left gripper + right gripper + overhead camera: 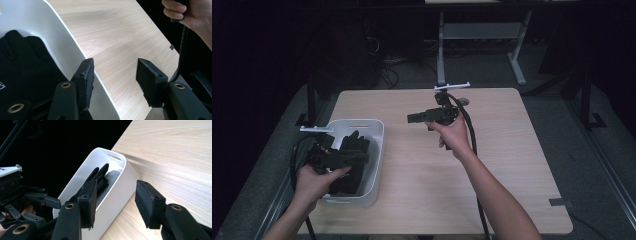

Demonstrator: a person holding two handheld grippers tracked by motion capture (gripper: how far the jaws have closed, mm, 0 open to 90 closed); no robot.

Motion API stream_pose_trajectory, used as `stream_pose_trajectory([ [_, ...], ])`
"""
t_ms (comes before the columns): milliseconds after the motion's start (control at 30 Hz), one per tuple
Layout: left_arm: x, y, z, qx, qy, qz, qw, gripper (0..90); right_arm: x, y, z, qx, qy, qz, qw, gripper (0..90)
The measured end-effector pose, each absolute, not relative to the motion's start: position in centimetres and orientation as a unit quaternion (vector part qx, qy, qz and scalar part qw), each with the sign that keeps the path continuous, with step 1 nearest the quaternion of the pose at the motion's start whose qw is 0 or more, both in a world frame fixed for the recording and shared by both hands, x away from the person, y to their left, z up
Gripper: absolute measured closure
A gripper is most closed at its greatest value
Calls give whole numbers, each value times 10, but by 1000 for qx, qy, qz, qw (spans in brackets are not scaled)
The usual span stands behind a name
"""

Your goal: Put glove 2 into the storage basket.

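Left gripper (362, 159) jaws spread wide, nothing pinched, hanging right over the white bin (374, 131), probably lining up on the black gloves (353, 145) just beneath. Right gripper (412, 118) also gaping empty, parked well apart above the table (512, 165), likely waiting.

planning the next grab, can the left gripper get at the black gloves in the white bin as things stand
Probably yes. The left gripper hangs open right over the white bin, and the black gloves lie uncovered in its open top. The right gripper is off over the table, out of the way.
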State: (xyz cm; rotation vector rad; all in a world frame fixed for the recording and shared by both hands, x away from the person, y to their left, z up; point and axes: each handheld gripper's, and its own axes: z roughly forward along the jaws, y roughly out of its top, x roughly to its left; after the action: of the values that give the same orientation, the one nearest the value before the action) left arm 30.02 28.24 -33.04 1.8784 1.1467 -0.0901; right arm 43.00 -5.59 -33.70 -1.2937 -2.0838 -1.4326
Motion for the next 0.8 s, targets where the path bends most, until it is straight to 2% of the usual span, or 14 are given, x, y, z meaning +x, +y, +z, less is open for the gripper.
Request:
stream_pose_trajectory([
  [800, 308, 246, -328, 777, 433, -57, 453, 344, 420, -94, -334, -461, -712, -510, 144, 456],
])
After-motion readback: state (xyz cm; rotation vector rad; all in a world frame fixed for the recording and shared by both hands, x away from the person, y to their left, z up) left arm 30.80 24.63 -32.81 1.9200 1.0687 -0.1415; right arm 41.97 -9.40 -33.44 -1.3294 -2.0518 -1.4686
